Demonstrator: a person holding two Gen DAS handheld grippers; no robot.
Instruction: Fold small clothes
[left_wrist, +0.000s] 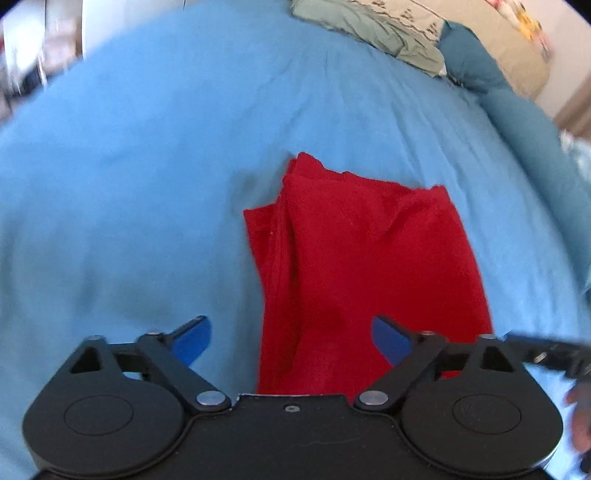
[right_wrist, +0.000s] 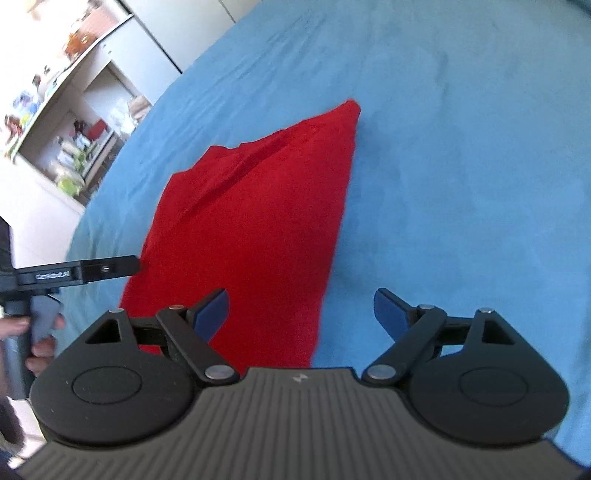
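Left wrist view: the left gripper (left_wrist: 291, 338) hangs over the near end of the red cloth (left_wrist: 365, 266), jaws spread wide with nothing pinched between them. The cloth lies folded into a rough rectangle on the blue bedsheet (left_wrist: 129, 166) (some loose layered edges along its left side). A heap of greenish clothes (left_wrist: 373, 29) sits at the far edge of the bed.

Right wrist view: the right gripper (right_wrist: 301, 314) is also wide apart and empty, its left finger over the cloth's near corner and the right one over bare sheet. Shelves (right_wrist: 66, 92) show in the background, pretty blurry.
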